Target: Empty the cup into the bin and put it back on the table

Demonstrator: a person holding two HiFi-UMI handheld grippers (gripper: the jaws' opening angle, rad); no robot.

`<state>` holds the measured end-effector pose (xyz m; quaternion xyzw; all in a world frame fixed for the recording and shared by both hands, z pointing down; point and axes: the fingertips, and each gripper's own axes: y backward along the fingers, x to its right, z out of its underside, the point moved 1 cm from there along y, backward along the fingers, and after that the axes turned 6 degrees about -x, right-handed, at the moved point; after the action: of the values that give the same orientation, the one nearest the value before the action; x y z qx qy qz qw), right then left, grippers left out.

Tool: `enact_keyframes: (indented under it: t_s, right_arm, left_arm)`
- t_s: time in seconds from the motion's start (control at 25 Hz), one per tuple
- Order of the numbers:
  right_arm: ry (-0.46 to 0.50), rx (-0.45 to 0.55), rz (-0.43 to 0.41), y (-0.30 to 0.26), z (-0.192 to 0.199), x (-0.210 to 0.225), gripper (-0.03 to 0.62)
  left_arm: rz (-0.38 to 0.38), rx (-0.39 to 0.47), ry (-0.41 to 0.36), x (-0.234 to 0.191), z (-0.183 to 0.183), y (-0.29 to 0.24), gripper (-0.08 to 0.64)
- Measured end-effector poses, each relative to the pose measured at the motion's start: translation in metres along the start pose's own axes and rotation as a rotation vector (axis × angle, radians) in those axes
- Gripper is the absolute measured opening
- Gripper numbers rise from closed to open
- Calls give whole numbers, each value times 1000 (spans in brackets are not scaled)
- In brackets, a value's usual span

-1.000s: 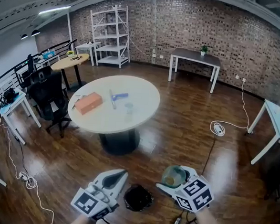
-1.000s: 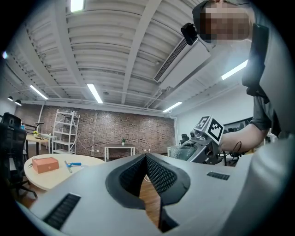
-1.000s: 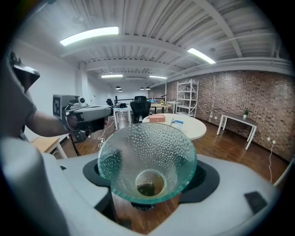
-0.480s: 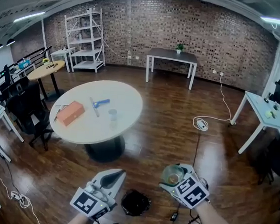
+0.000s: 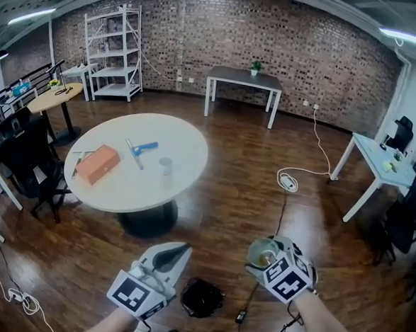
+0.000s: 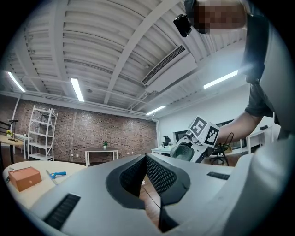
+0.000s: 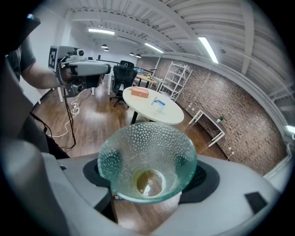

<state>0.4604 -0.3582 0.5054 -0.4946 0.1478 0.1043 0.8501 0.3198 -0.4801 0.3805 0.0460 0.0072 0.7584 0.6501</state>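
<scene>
A clear, dimpled glass cup [image 7: 147, 159] sits between the pads of my right gripper [image 7: 148, 177], which is shut on it, mouth toward the camera. Its base looks yellowish-brown; I cannot tell whether anything is in it. In the head view the cup [image 5: 262, 251] and right gripper [image 5: 267, 261] hang above the wood floor, right of a black bin [image 5: 200, 296]. My left gripper [image 5: 179, 250] is shut and empty, just left of and above the bin. The round white table [image 5: 187, 153] stands farther off, up and to the left.
On the table lie an orange box [image 5: 96, 163], a blue tool [image 5: 139, 150] and a small clear glass [image 5: 165, 166]. Cables [image 5: 286, 180] trail over the floor. A black chair [image 5: 31, 160] stands left of the table and a desk [image 5: 378, 166] at the right.
The right gripper has tipped further downward with the cup. The left gripper has shifted a little. The view has swung, so the table sits further left.
</scene>
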Motion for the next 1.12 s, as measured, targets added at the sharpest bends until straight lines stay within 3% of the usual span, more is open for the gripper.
enact_keyframes:
  t_s: [0.12,0.32,1.12]
  right_arm:
    - [34,-23,25,0,-3,1,400]
    - [73,-33,25,2,-10,2,400]
    - [413,-91,176,20,-48,28,400]
  left_arm:
    - [7,8,-5,-1,-5,3,5]
    - [-65,20,-22,-15,-7,10,5]
    - [-159,35,-30,-16,-19,17,5]
